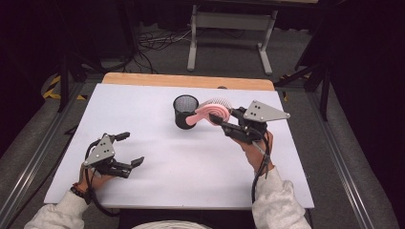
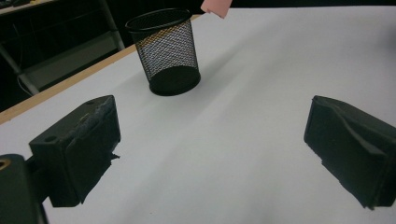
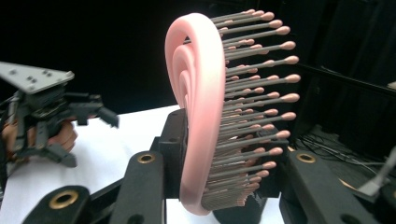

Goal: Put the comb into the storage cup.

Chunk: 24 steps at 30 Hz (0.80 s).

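Dark walls and a grey floor with loose cables surrounded the table (image 1: 143,81), whose wooden far edge showed beyond a white sheet (image 1: 181,162) laid over its top. A light metal stand (image 1: 229,28) was seen on the floor toward twelve o'clock.

Near the sheet's middle, slightly toward twelve o'clock, a black mesh cup (image 1: 185,111) stood upright and open-mouthed; in the left gripper view the same cup (image 2: 166,50) was seen ahead of the jaws, well apart from them.

At the cup's three o'clock side, a pink hairbrush (image 1: 212,111) was held off the table by the right gripper (image 1: 224,125), whose jaws were closed on it. Its pink handle end reached to the cup's rim; whether it touched could not be told. In the right gripper view the brush (image 3: 198,116) stood nearly upright between the jaws, its curved pink back turned to nine o'clock and its ball-tipped bristles (image 3: 261,93) pointing to three o'clock.

The left gripper (image 1: 128,149) was held low over the sheet at about eight o'clock from the cup, well apart from it. Its jaws stood wide apart with nothing between them, bare white sheet showing in the gap.
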Available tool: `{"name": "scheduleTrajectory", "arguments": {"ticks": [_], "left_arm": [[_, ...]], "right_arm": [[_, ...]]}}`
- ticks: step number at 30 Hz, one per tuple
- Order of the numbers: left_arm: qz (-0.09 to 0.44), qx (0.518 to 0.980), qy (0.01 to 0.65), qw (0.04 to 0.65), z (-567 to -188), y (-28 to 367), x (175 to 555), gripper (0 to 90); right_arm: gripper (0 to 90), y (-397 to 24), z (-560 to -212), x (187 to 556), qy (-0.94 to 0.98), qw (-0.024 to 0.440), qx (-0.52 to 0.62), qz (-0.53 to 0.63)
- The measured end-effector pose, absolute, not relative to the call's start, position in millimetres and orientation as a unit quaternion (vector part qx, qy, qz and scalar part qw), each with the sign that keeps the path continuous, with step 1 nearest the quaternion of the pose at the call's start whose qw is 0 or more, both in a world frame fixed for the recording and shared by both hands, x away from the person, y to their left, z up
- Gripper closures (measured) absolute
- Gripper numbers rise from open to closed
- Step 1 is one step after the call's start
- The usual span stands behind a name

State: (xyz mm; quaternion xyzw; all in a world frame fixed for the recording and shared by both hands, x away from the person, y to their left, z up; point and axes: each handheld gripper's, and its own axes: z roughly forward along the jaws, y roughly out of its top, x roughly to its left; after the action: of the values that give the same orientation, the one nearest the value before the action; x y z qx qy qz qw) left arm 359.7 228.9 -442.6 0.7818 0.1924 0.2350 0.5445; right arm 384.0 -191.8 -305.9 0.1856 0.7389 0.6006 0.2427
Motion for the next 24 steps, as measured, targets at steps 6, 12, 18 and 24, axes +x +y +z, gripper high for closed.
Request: {"name": "scheduleTrajectory", "arguments": {"ticks": [6, 12, 18, 24], "left_arm": [[0.234, 0.783, 0.197, 0.542, -448, 231, 356, 5.5], [0.23, 0.78, 0.198, 0.547, -448, 234, 355, 5.9], [0.233, 0.785, 0.188, 0.542, -449, 233, 353, 5.8], [0.227, 0.787, 0.185, 0.543, -450, 232, 355, 6.1]], "right_arm": [[63.6, -183, -292, 388, 0.743, 0.257, 0.193, 0.587], [63.6, -177, -295, 401, 0.738, 0.256, 0.208, 0.589], [63.4, -172, -298, 416, 0.736, 0.282, 0.218, 0.576], [63.4, -175, -299, 422, 0.724, 0.272, 0.226, 0.592]]}}
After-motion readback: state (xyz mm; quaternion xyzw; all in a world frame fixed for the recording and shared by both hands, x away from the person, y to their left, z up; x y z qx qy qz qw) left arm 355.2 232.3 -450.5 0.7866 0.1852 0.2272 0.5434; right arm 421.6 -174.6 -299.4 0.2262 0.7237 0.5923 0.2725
